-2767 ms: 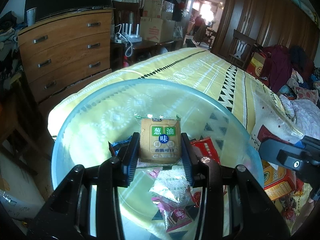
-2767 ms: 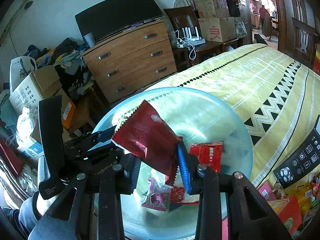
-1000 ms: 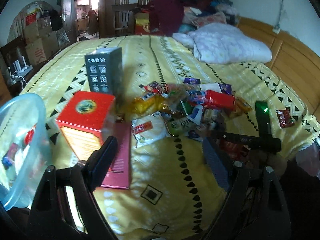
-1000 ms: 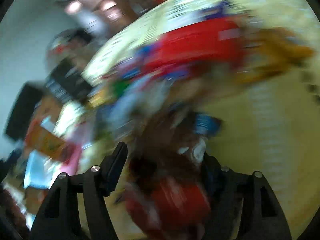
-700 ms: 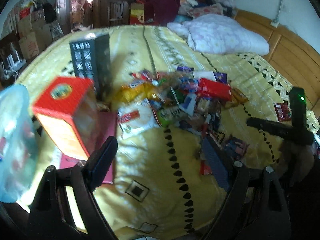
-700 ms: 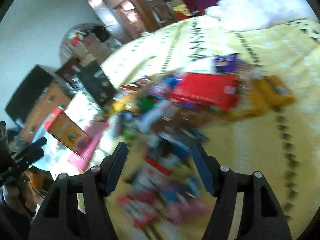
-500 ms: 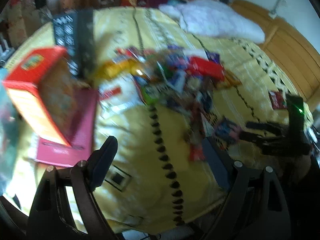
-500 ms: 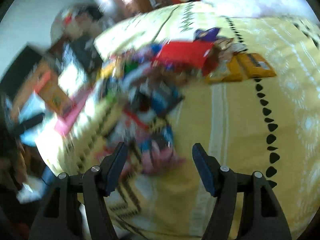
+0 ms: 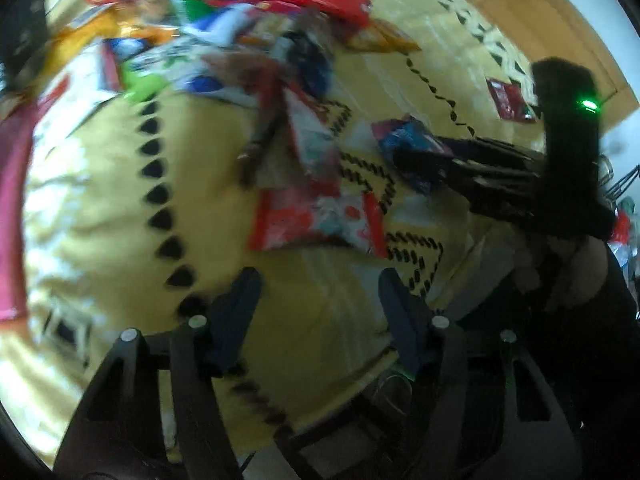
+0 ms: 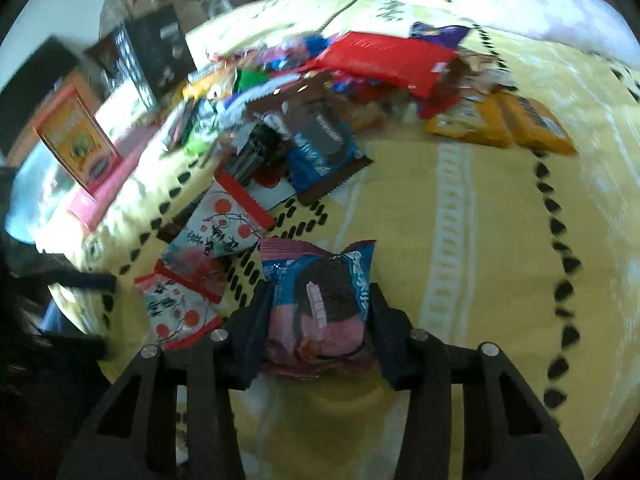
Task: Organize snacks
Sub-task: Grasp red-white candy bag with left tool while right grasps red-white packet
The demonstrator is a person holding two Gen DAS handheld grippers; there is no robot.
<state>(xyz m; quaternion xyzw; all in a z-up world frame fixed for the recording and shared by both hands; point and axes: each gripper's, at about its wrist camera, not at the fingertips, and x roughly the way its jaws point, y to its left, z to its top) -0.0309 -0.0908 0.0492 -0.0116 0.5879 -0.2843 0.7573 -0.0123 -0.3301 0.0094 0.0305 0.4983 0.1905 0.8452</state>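
Note:
Loose snack packets lie on a yellow patterned bedspread [image 10: 460,240]. My right gripper [image 10: 318,324] points down at the bed and its jaws are closing. A blue and pink cookie packet [image 10: 320,292] is pinched between its pads. The left wrist view is blurred and shows that gripper [image 9: 420,164] at the right, on the same blue packet [image 9: 400,136]. My left gripper [image 9: 318,308] hangs low over bare bedspread. Its jaws are closing with nothing between them. A red and white packet [image 9: 316,220] lies just ahead of it.
A heap of mixed snacks [image 10: 320,80] covers the bed's middle, with yellow packets [image 10: 500,120] to its right. A red and orange box [image 10: 76,140], a flat pink box [image 10: 108,192] and a black box [image 10: 156,52] stand at the left. The bed's edge is close below both grippers.
Both grippers tipped down toward the bed and their jaws narrowed. The right one came over the blue and pink packet and closed around it. The left one sank toward the red and white packet.

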